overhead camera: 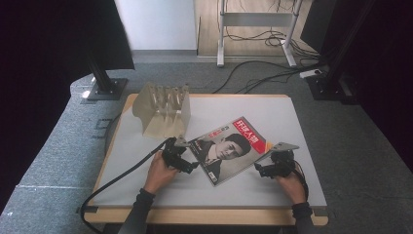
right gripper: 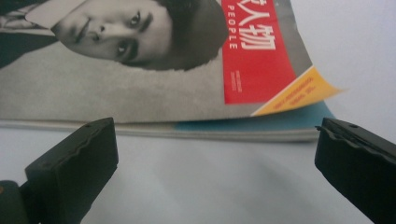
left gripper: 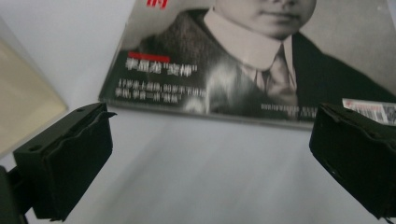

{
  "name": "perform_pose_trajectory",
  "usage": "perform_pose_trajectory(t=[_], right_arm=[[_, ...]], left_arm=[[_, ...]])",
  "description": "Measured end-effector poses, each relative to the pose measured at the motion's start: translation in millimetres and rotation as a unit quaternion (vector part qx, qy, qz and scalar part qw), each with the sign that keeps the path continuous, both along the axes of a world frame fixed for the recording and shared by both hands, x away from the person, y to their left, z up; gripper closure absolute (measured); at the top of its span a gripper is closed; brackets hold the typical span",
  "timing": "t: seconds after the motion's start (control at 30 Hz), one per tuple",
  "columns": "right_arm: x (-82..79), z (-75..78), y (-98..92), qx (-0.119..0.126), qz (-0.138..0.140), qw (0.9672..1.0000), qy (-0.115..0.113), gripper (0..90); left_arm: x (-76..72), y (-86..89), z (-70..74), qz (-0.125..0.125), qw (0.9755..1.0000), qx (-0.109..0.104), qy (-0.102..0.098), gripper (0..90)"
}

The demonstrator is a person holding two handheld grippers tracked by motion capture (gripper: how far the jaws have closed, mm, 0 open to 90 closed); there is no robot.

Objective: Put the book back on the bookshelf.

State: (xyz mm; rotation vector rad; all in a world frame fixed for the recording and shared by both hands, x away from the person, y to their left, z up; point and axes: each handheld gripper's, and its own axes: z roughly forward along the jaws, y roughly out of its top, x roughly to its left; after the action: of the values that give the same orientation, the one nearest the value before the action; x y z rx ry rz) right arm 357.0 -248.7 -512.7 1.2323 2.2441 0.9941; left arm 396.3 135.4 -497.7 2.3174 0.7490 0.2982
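Note:
A magazine [overhead camera: 226, 148] with a black-and-white portrait cover and a red title block lies flat and skewed on the grey table top [overhead camera: 272, 192]. My left gripper [overhead camera: 191, 165] sits at the magazine's left edge, open, its jaws wide apart with bare table between them; in the left gripper view the magazine [left gripper: 243, 60] lies just ahead of the jaws. My right gripper [overhead camera: 259, 170] rests at the magazine's right edge, open too. In the right gripper view the magazine [right gripper: 154, 79] shows its page edge and a slightly lifted yellow cover corner just beyond the jaws.
A beige slotted rack [overhead camera: 163, 111] stands at the table's back left, close behind the left gripper. A cable [overhead camera: 117, 178] trails from the left gripper off the table's left front. Monitor stands and floor cables lie beyond the table.

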Motion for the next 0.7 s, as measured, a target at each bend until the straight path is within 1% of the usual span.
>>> perform_pose_trajectory(t=[0.17,0.33,0.43,0.5,0.6,0.63,0.7], right_arm=[[6.7,4.7,2.6,0.003,0.007,0.9999,-0.007,0.0],[14.5,10.0,5.8,0.000,0.019,0.9997,-0.015,0.0],[20.5,11.9,7.4,-0.002,0.023,0.9996,-0.015,0.0],[25.1,11.9,7.9,-0.004,0.026,0.9996,-0.014,0.0],[31.8,10.9,9.4,-0.007,0.028,0.9995,-0.014,0.0],[31.8,10.9,9.4,-0.007,0.028,0.9995,-0.014,0.0],[38.0,9.4,11.4,-0.012,0.032,0.9994,-0.012,0.0]], left_arm=[[11.5,-12.9,6.3,-0.007,1.0000,0.001,-0.005,0.0],[21.3,-26.6,9.8,-0.015,0.9997,0.013,-0.015,0.0],[25.5,-31.7,9.6,-0.017,0.9996,0.017,-0.018,0.0],[32.2,-38.4,8.5,-0.018,0.9994,0.021,-0.020,0.0],[40.0,-44.1,5.6,-0.019,0.9994,0.025,-0.018,0.0],[40.0,-44.1,5.6,-0.019,0.9994,0.025,-0.018,0.0],[47.7,-48.9,1.1,-0.016,0.9995,0.024,-0.015,0.0]])
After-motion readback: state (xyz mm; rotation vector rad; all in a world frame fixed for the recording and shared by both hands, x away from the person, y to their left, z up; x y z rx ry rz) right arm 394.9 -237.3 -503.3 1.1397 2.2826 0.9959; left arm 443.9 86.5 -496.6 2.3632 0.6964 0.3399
